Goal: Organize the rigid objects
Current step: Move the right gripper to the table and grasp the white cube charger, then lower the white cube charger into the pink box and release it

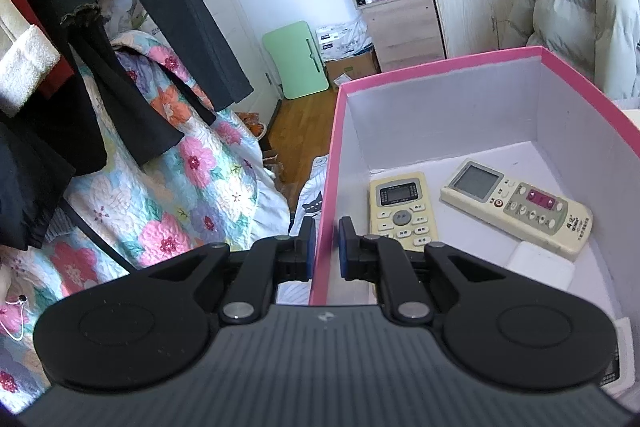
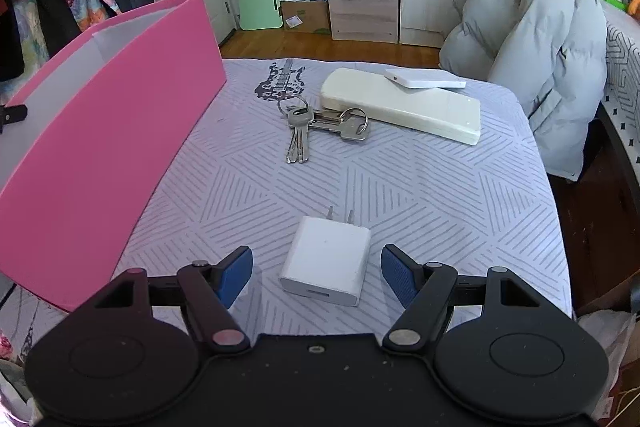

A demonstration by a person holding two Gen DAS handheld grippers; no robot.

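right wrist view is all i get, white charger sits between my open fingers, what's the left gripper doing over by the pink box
Observer: The left gripper is clamped on the near wall of the pink box, one pad outside, one inside.
Operator: anything in the box yet
Observer: Yes, two cream remotes with screens lie face up on its floor: a smaller one nearest that wall and a longer one beside it.
Operator: room left for the charger
Observer: A white flat item lies in front of the longer remote, partly hidden; bare floor shows behind both remotes.
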